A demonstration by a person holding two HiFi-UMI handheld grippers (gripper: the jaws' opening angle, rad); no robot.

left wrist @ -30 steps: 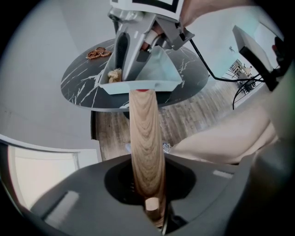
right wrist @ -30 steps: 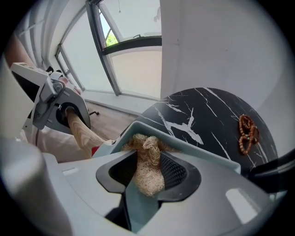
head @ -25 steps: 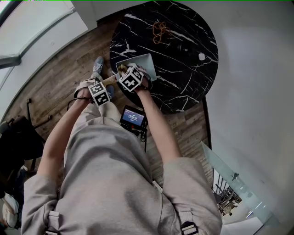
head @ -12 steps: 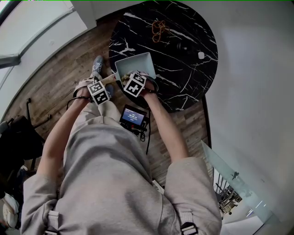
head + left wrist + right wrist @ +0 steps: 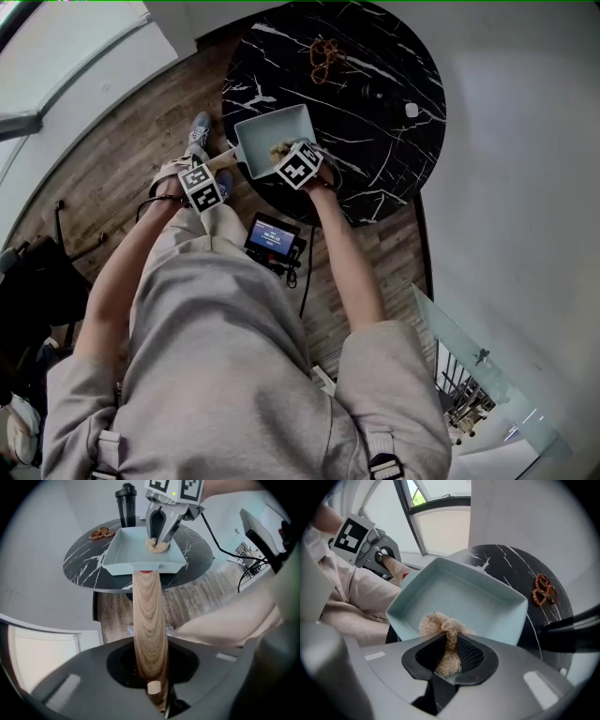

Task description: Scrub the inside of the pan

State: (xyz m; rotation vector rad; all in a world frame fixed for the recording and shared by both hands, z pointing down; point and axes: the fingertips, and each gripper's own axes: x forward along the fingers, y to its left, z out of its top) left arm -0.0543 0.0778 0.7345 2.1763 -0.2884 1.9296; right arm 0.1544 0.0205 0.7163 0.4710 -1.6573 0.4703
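Two claws at work: the left claw (image 5: 151, 686) clamps the wooden handle (image 5: 148, 620) of the pale blue pan (image 5: 487, 597) at the edge of the black marbled surface (image 5: 375, 84). The right claw (image 5: 449, 656), jaws closing, pinches a beige scrubber (image 5: 440, 623) inside the pan.

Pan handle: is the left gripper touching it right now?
Touching. The left gripper view shows the wooden pan handle clamped between the left gripper's jaws, both pressing its sides.

Nothing readable here, tbh. The left cube (image 5: 202, 188) and right cube (image 5: 300, 164) only carry black-and-white square marker patterns, no letters or numbers. The small screen (image 5: 273, 240) glows blue, but whatever's on it is too tiny to read.
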